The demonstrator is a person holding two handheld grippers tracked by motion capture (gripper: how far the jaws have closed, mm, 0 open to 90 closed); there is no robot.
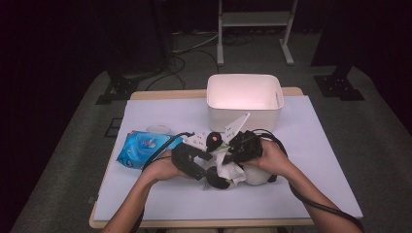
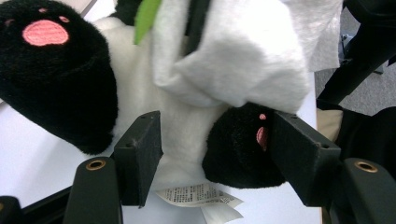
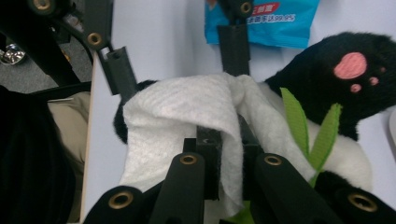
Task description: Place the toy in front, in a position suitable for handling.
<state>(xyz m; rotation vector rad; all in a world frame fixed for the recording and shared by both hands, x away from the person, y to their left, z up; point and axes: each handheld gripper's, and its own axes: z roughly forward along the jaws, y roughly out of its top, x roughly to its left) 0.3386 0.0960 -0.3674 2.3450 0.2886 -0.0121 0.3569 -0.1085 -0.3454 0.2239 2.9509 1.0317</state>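
Note:
A black-and-white panda plush [image 1: 217, 180] lies on the white table cover near the front middle, one pink-soled paw [image 1: 214, 140] raised. My left gripper [image 1: 206, 170] comes in from the left. In the left gripper view its jaws [image 2: 215, 140] press on the plush's lower body and a black foot [image 2: 243, 154], with a sewn label below. My right gripper [image 1: 228, 158] reaches from the right, shut on a white wipe [image 3: 187, 116] that drapes over the plush's belly [image 2: 243, 60]. Green felt leaves [image 3: 299, 121] lie on the plush's chest.
A blue pack of wet wipes [image 1: 138, 148] lies to the left of the plush. A white open bin [image 1: 243, 116] stands at the back middle of the table. A small pale disc [image 1: 158, 129] lies behind the pack. Stands and cables are on the floor beyond.

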